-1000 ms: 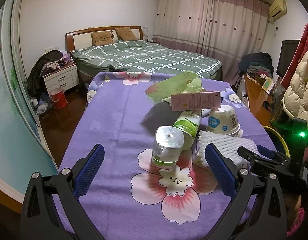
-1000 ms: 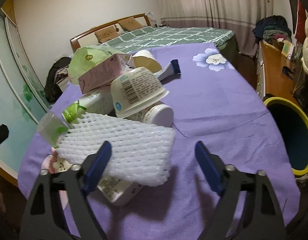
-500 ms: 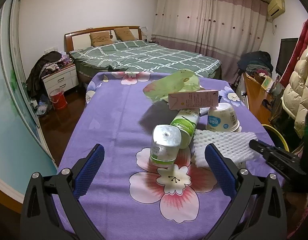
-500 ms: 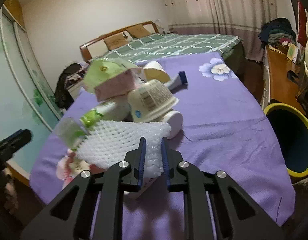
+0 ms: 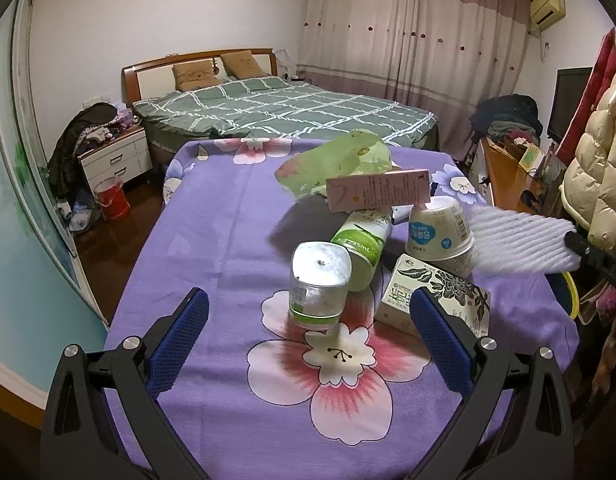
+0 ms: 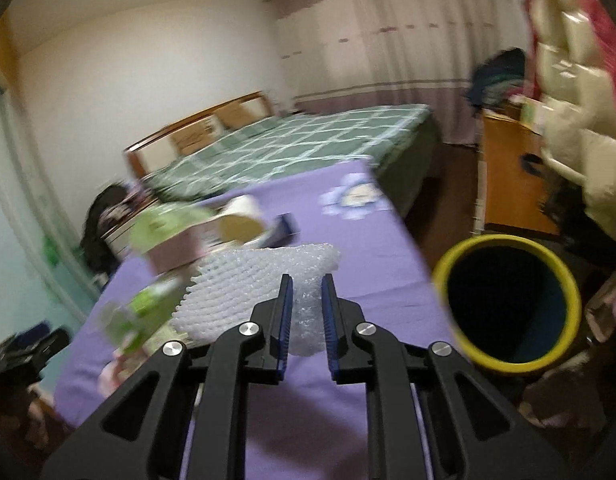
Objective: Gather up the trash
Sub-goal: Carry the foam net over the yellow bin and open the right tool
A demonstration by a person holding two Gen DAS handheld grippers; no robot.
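Lifting off now: the right gripper has clamped its fingers on the white foam net and pulled it clear of the pile, swinging toward the yellow-rimmed bin at 3 o'clock. That uncovers the tea carton on the bench. Left gripper just hovers, fingers wide open, empty.

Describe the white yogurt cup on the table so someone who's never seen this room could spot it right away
On the purple flowered table, find the trash pile on its right side. The yogurt cup sits upside down, just right of the lying green bottle and behind the black-and-white carton. It is the only white tub with a blue round label and a barcode.
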